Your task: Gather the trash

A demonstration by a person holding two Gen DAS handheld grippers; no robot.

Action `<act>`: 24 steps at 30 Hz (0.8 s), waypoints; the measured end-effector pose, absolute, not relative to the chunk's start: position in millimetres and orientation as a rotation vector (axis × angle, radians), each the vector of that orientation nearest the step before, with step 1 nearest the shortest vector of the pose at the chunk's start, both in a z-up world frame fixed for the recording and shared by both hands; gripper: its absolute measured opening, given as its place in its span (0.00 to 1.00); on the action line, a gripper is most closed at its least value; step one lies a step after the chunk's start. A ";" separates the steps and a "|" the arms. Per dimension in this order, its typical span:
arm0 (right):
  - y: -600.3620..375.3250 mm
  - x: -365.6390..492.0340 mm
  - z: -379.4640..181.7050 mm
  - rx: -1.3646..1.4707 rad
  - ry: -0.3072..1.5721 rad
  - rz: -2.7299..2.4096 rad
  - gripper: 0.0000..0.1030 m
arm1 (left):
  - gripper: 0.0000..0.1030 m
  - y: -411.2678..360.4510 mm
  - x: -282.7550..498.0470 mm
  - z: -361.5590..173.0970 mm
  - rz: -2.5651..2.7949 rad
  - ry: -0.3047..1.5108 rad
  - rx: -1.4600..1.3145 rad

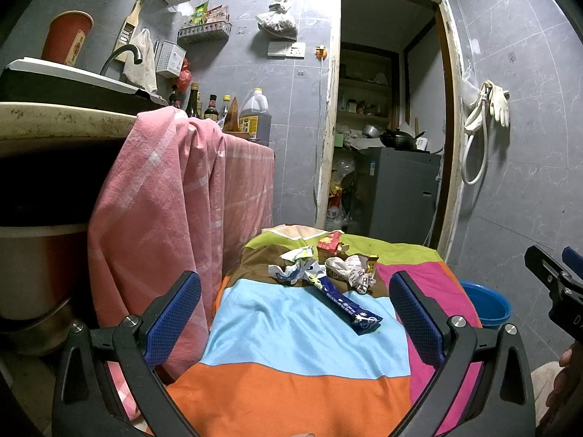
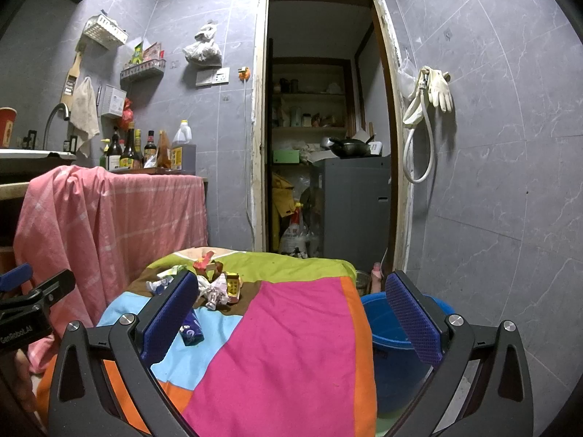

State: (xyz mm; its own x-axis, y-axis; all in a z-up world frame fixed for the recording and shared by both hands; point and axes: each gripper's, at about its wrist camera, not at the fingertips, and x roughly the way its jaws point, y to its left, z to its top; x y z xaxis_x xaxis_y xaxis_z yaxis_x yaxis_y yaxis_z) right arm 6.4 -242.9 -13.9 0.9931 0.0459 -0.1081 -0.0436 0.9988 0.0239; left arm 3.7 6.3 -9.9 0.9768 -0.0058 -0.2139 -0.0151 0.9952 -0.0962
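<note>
Both wide apart and empty: left hand-held gripper [image 1: 295,313] before wrappers [image 1: 324,273], right hand-held gripper [image 2: 291,313] near bucket [image 2: 393,346], ready for dropping.

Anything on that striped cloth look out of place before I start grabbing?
Yes: litter lies loose at the far end of the striped cloth, namely a long blue wrapper, crumpled white paper and a red snack packet. Nothing looks spilled. The blue bucket sits beside the cloth.

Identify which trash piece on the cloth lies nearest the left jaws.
The long dark-blue wrapper; it stretches toward the camera, while the crumpled white wrappers and red packet sit farther back.
</note>
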 end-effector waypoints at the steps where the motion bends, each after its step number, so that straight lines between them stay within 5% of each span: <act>1: -242.9 6.4 -13.8 0.021 0.110 0.045 1.00 | 0.98 6.3 3.7 -10.0 0.005 0.215 -0.098; 24: -245.0 19.4 -15.3 0.027 0.094 0.069 1.00 | 0.98 0.6 22.0 -2.5 0.023 0.158 -0.050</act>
